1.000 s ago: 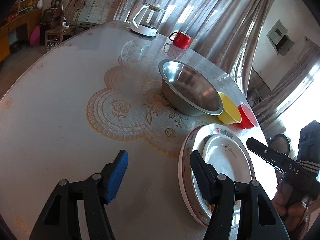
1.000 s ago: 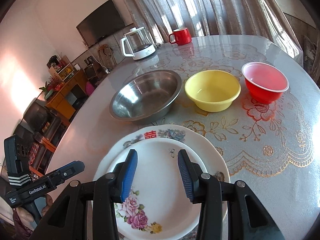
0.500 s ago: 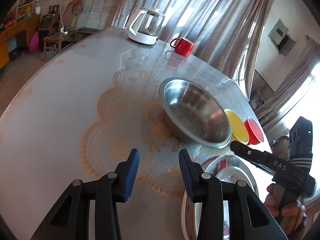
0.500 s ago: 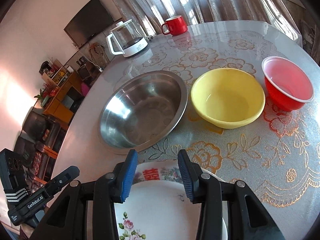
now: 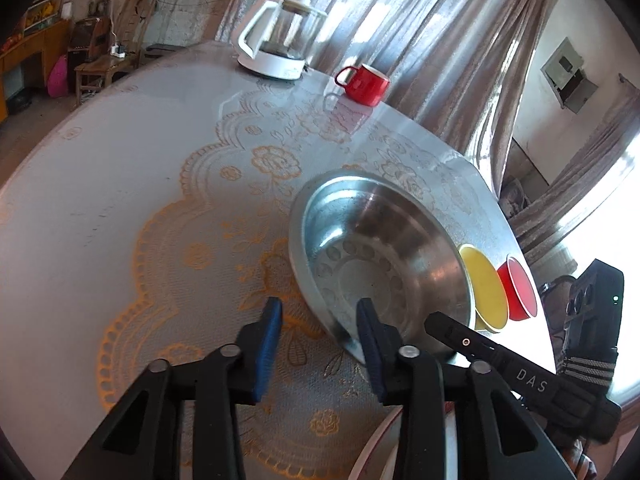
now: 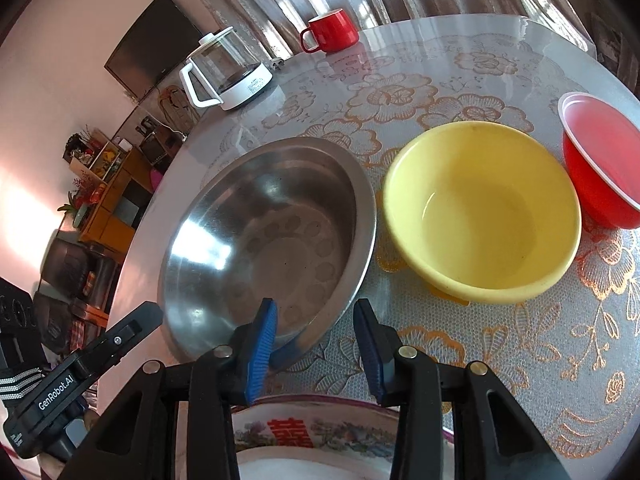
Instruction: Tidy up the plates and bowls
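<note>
With both claws straddling the near rim of the steel bowl (image 6: 264, 240), the step in hand appears to be a two-handed grasp of that bowl. The bowl stands on the counter (image 5: 120, 152), just left of the yellow bowl (image 6: 480, 208), with the red bowl (image 6: 600, 168) beyond it to the right and the plates (image 6: 312, 432) nearest the person.

Left claw (image 5: 318, 316): its jaws have just been closing and are partly spread. One finger sits outside the bowl's wall and the other inside, with the rim between them. No pad is seen pressing the metal.

Right claw (image 6: 314, 320): its jaws have also just been closing and stand partly spread across the rim further round. Its left pad looks close to the inner wall; contact cannot be confirmed.

Recommended procedure:
1. Lower each claw until the pads cover the rim's flat lip, not only its edge.
2. Close both together, so the bowl is not pushed sideways into the yellow bowl.
3. Confirm both grips before lifting; polished steel is likely to slip.
4. Lift level, clear of the plates.
</note>
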Motion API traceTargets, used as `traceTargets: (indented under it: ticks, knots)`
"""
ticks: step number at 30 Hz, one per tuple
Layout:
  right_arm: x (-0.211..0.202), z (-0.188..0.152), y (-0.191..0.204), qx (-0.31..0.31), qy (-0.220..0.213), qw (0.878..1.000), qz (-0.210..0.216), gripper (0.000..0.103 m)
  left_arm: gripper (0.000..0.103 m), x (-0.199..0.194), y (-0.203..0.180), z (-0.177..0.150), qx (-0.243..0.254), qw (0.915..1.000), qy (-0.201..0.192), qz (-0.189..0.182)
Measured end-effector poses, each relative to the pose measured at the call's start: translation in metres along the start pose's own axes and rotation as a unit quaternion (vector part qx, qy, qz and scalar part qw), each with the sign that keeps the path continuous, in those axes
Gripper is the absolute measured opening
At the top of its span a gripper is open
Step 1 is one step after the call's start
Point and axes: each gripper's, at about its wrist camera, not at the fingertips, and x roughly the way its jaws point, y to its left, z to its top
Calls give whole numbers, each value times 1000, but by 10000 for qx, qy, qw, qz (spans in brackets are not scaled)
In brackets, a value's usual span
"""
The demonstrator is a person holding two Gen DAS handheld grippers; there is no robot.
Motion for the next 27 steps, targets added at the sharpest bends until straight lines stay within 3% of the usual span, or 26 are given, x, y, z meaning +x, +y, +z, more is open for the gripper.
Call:
traceTargets:
  ticks: [3,11,16,27]
  knots:
    - [5,1,5,-144,8,9999,-85,33,22,5,-2,0,38,10000,-10,-91]
    - [7,-2,14,-511,-28,9981,-350,32,22,-2,-9,-6,318,9993,-209,-2]
    - [7,-5,18,-611,-5,9977,-285,32,24,-10,-1,-13,267,9994,-213,-81]
    - [6,-30,64,-1244,181,9920,102,32,29,-63,30,-48,4,9984,-496,260]
